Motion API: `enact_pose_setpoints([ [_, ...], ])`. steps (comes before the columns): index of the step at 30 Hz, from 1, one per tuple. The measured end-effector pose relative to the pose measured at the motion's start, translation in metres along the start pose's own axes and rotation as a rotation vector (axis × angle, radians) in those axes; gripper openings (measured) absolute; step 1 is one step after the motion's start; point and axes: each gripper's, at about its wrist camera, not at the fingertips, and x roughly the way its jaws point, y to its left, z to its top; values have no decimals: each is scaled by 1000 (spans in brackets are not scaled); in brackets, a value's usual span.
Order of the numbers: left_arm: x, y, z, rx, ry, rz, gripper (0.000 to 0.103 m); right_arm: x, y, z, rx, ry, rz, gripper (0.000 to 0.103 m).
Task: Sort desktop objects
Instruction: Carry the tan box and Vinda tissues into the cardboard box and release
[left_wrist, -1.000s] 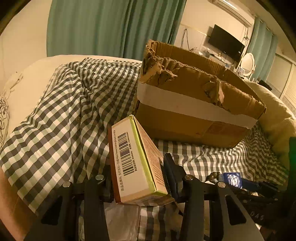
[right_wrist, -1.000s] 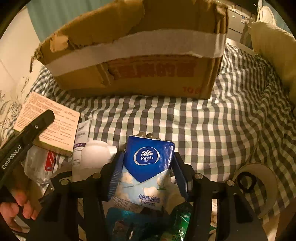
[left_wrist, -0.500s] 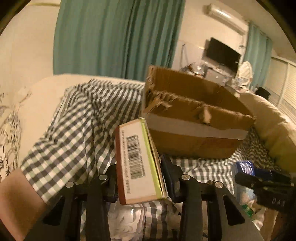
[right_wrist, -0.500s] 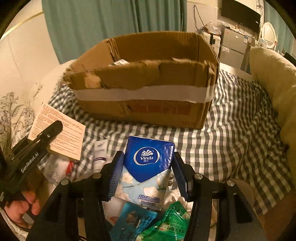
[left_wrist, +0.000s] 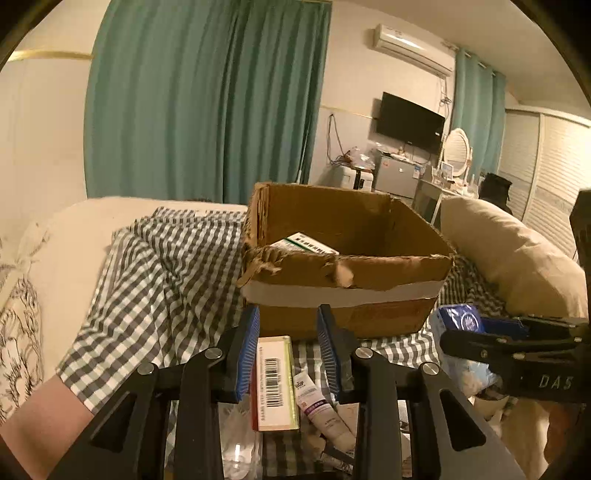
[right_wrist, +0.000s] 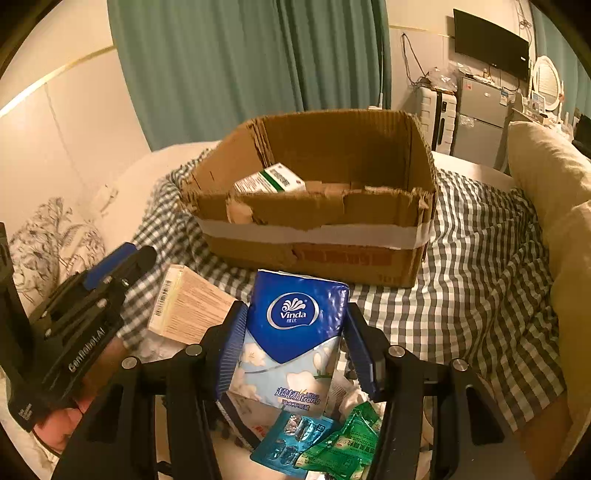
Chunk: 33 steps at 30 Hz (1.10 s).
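- Tissue pack (right_wrist: 291, 332), blue with a Vinda logo, is clamped upright between the blue pads of the right gripper (right_wrist: 295, 308) and is held clear of the bed.
- Left gripper (left_wrist: 289, 310) is seen with its jaws apart; they have just been closing, yet nothing is pressed between them.
- Barcode box (left_wrist: 275, 384) is seen below the left gripper's fingers, close to the left pad and clear of the right one; from the right wrist view it appears to lie on the bedding.
- White tube (left_wrist: 317, 402) is found just beside the barcode box, under the right finger of the left gripper.
- Cardboard box (left_wrist: 347, 273), open-topped and torn along its near edge, stands ahead of both grippers on checked cloth (left_wrist: 155, 280).
- Green-and-white carton (right_wrist: 273, 179) is seen inside the cardboard box, against its far left corner.
- Blue blister pack (right_wrist: 291, 435) and green sachet (right_wrist: 347, 443) lie beneath the right gripper.
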Motion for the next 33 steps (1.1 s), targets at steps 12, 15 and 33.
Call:
enact_pose_setpoints([
  [12,36,33,-37,-179,192,44,99,-3,-7,0,26,-6,6,53],
  [15,45,39,-40,-222,205,13,95,2,-6,-1,23,6,5,53],
  [33,1,5,25,-106,24,-141,29,-14,-8,25,35,-69,30,53],
])
